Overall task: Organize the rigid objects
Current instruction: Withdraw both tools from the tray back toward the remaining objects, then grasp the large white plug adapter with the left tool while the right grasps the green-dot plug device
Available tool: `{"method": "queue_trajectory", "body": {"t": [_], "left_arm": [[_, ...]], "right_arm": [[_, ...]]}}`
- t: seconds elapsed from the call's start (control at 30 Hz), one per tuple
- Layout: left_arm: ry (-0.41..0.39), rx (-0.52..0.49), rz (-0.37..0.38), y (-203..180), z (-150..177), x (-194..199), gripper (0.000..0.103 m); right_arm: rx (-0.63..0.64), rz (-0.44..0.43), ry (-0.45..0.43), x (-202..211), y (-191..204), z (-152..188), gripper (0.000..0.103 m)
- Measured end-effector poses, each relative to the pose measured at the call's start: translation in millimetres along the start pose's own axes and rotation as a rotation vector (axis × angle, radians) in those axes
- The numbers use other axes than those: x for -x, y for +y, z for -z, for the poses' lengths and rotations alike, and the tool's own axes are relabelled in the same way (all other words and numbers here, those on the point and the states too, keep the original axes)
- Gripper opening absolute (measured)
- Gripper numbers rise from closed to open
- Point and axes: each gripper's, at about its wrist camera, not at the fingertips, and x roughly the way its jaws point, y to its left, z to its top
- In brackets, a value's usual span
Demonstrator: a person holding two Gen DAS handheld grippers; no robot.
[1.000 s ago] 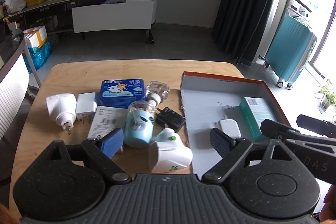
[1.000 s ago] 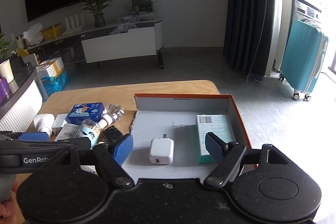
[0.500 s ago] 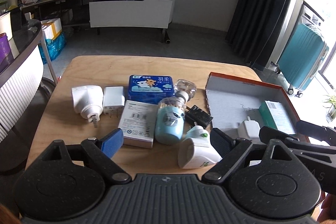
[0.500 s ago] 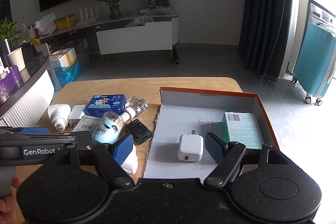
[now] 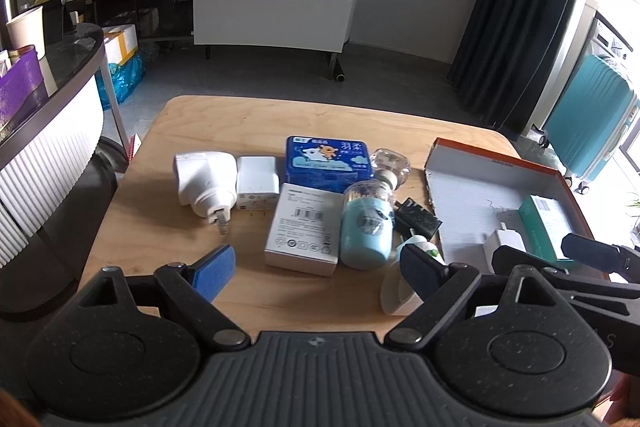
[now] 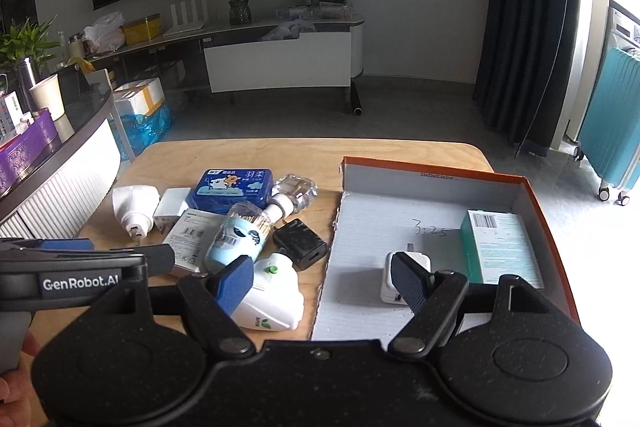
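I see a wooden counter (image 5: pixel 224 131) beneath both of my hand-held grippers. Ahead of the right hand-held gripper (image 6: pixel 322 285) sits an open cardboard box (image 6: pixel 432 169) with an orange rim, its long axis running away from me. Inside it, a teal carton (image 6: pixel 500 247) lies flat along the box's right wall, lengthwise away from me, and a small white charger (image 6: pixel 386 277) rests just beyond the right finger, prongs pointing away.

The left hand-held gripper (image 5: pixel 316 265) is released, jaws spread wide, holding nothing. Ahead of it lies a cluster of things. A blue tin (image 5: pixel 326 163) lies farthest, long axis crosswise. A white plug adapter (image 5: pixel 204 183) lies ahead to the left, prongs pointing toward me, with a white cube charger (image 5: pixel 257 183) touching its right side. A white flat box (image 5: pixel 306 229) lies straight ahead, lengthwise away from me. A light blue bottle (image 5: pixel 366 231) lies on its side just right of it, beside a black adapter (image 5: pixel 418 219). A white plug-in device (image 6: pixel 272 293) lies near the box, partly behind fingers in both views.

The right hand-held gripper is also released, holding nothing.
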Motion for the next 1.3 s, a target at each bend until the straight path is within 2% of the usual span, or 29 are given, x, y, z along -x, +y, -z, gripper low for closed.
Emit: {"method": "queue_trajectory", "body": {"t": [0.97, 1.07, 1.3], "left_arm": [[0.017, 0.066, -0.037, 42, 4, -9, 0.091], [0.015, 0.071, -0.038, 47, 4, -12, 0.095], [0.011, 0.092, -0.103, 68, -4, -32, 0.101]], "right_arm": [[0.036, -0.058, 0.053, -27, 37, -1, 0.089], [0.040, -0.065, 0.056, -31, 39, -1, 0.090], [0.014, -0.056, 0.069, -37, 30, 4, 0.089]]}}
